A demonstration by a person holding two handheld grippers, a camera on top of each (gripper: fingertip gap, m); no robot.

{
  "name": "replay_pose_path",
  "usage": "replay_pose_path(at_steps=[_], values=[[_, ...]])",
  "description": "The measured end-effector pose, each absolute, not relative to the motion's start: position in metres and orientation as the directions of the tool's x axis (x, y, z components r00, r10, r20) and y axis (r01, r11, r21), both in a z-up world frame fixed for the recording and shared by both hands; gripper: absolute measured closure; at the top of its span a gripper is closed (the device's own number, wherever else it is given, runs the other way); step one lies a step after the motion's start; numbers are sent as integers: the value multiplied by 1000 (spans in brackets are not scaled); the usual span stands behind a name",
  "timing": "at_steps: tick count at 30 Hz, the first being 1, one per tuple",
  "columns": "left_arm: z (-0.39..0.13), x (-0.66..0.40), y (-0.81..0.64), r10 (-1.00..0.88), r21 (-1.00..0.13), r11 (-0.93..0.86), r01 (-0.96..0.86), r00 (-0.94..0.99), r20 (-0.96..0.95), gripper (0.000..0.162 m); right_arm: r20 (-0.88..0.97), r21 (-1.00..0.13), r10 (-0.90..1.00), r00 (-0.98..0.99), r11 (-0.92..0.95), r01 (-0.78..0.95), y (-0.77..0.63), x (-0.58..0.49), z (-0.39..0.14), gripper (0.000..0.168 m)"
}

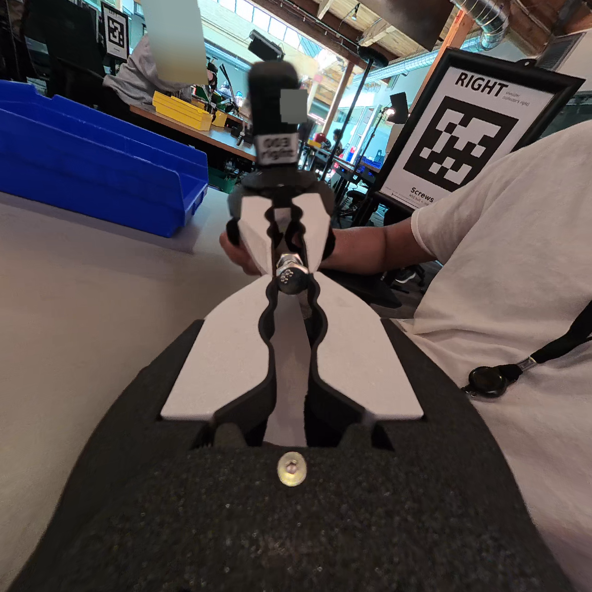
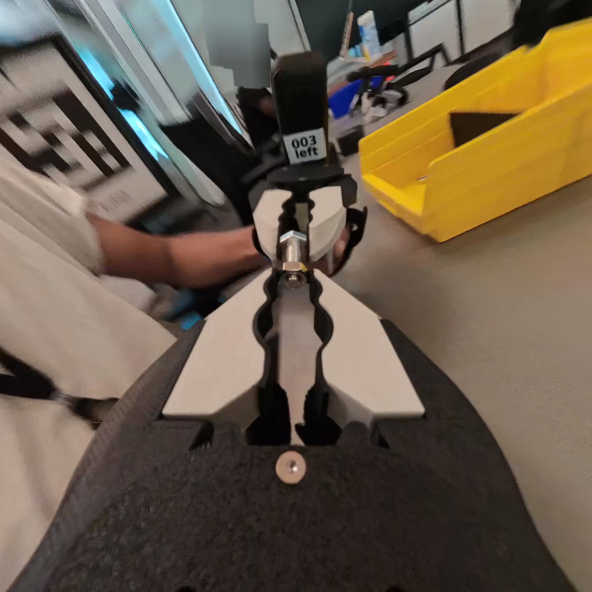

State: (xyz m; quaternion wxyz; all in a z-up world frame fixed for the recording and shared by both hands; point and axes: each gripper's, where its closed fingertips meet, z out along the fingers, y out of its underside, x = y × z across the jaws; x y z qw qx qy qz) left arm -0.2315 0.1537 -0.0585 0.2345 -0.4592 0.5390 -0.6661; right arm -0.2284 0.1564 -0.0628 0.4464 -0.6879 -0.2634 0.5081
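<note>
I observe the left gripper (image 1: 291, 285) with its tongs drawn together and clamped on the hex head of a steel bolt (image 1: 292, 279), seen dead centre in the left wrist view. The bolt is held in the air above the pale table (image 1: 80, 304), and its shank runs straight away at 12 o'clock toward the opposing tool. In the right wrist view, the right gripper (image 2: 292, 279) has its tongs closed on a hex nut (image 2: 291, 266) that sits on the threaded end of the same bolt. The shank stands bare between the nut and the head. The two grippers face each other tip to tip, nearly touching, joined only by the fastener. A hand (image 1: 237, 253) grips the right tool from below, at 11 o'clock from the bolt in the left view. The person's white shirt (image 1: 512, 256) fills the 3 o'clock side, with a black badge reel (image 1: 487, 381) hanging at 4 o'clock. A blue bin (image 1: 96, 166) rests on the table at 10 o'clock, well apart from the grippers. A framed marker board (image 1: 464, 134) stands at 2 o'clock. In the right view, a yellow bin (image 2: 480, 144) lies on the table at 2 o'clock.
</note>
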Motion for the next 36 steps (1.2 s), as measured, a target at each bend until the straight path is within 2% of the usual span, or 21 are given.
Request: replay_pose_path(at_steps=[2, 4, 6, 8, 9, 11, 13, 15, 17, 18, 20, 23, 25, 26, 28, 31, 34, 36], values=[[-59, -231, 155, -822, -939, -294, -178, -455, 344, 145, -672, -740, 716, 187, -643, -200, 157, -229, -61, 150], [-59, -232, 159, -830, -940, -294, -173, -441, 341, 145, -776, -622, 626, 75, -742, -250, 160, -230, -61, 150], [-55, -233, 160, -827, -937, -312, -158, -440, 350, 145, -772, -624, 634, 51, -739, -256, 159, -232, -60, 149], [-51, -233, 164, -828, -931, -339, -134, -427, 363, 145, -693, -717, 710, 121, -663, -214, 157, -236, -62, 136], [-48, -234, 166, -823, -926, -356, -123, -428, 373, 145, -612, -791, 761, 213, -591, -161, 158, -236, -70, 131], [-44, -235, 171, -820, -917, -387, -99, -418, 392, 145, -323, -932, 833, 450, -363, 4, 168, -232, -86, 121], [-43, -235, 175, -812, -907, -411, -93, -415, 410, 145, 66, -963, 799, 597, -106, 249, 175, -225, -92, 115], [-45, -235, 177, -799, -894, -436, -101, -414, 436, 145, 491, -842, 586, 645, 128, 524, 184, -213, -83, 115], [-47, -234, 177, -785, -883, -454, -116, -416, 459, 145, 805, -588, 315, 503, 302, 751, 180, -211, -68, 123], [-48, -233, 176, -781, -881, -457, -125, -417, 464, 145, 880, -471, 231, 414, 327, 819, 177, -214, -67, 123], [-50, -232, 174, -770, -876, -461, -144, -426, 475, 145, 933, -359, 130, 335, 351, 865, 173, -221, -66, 124], [-52, -231, 168, -756, -873, -458, -167, -443, 481, 144, 954, -293, 48, 296, 364, 884, 171, -226, -61, 130], [-54, -230, 164, -754, -874, -451, -180, -447, 480, 145, 960, -264, 0, 281, 346, 900, 174, -223, -57, 147], [-54, -229, 165, -757, -875, -450, -180, -442, 480, 145, 960, -258, -15, 278, 330, 908, 177, -220, -55, 149], [-55, -230, 165, -754, -874, -450, -184, -447, 482, 145, 950, -303, 32, 311, 338, 891, 177, -221, -56, 150], [-56, -232, 161, -768, -893, -408, -190, -458, 448, 145, 838, -544, 262, 479, 335, 769, 173, -225, -60, 149], [-56, -233, 156, -774, -906, -378, -192, -471, 423, 145, 477, -861, 623, 620, 190, 472, 166, -229, -63, 149], [-55, -232, 154, -771, -907, -377, -189, -479, 420, 145, 106, -980, 786, 609, -22, 200, 161, -231, -62, 149]])
